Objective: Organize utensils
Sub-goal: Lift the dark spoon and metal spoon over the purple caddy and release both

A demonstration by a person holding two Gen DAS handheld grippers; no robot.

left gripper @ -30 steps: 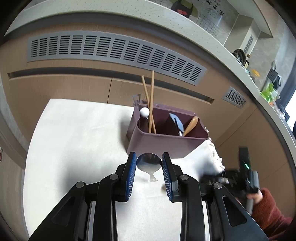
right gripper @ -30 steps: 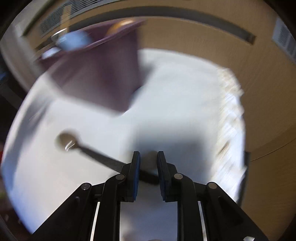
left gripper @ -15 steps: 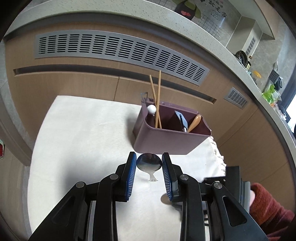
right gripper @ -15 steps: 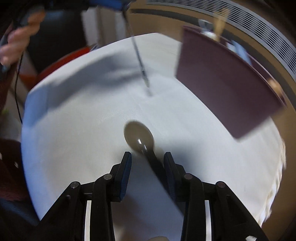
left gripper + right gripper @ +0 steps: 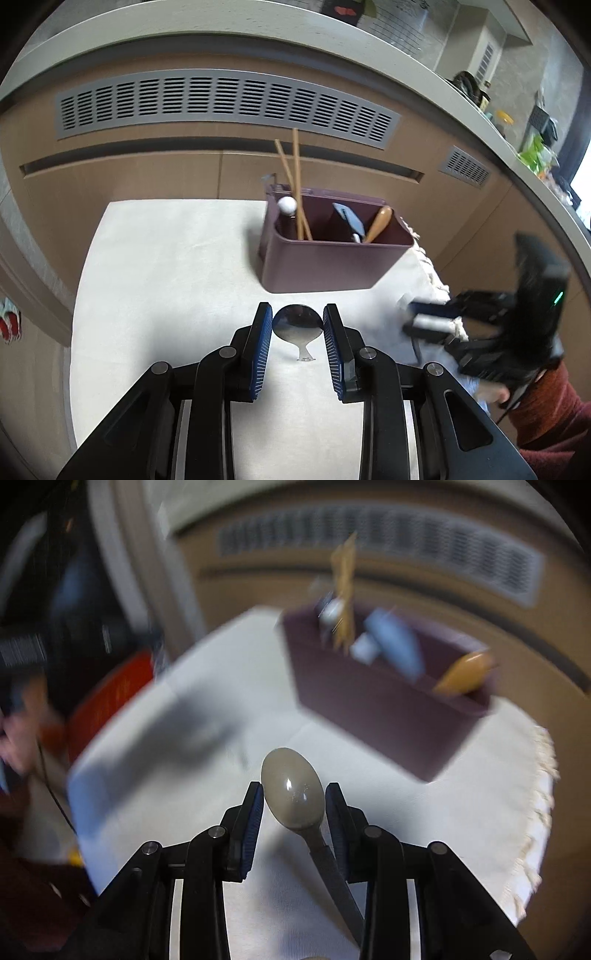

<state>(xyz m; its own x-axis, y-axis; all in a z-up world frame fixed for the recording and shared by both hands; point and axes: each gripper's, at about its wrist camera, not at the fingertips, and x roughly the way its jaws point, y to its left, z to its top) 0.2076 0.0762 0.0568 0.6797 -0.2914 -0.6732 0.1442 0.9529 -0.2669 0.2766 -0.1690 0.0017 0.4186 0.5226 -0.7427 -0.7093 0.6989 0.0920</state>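
Note:
A maroon utensil caddy stands on a white cloth. It holds chopsticks, a blue spatula and a wooden spoon. My left gripper is shut on a round metal spoon, held above the cloth in front of the caddy. My right gripper has its pads on either side of a grey spoon with a dark handle; the view is blurred. The caddy lies ahead to its right. The right gripper also shows at the right of the left wrist view.
A wooden cabinet front with grey vents rises behind the cloth. The cloth's fringed edge lies right of the caddy. A hand in a red sleeve is at the lower right.
The right gripper swung round to face the caddy, and the grey spoon now sits between its pads. The left gripper backed off slightly with its spoon.

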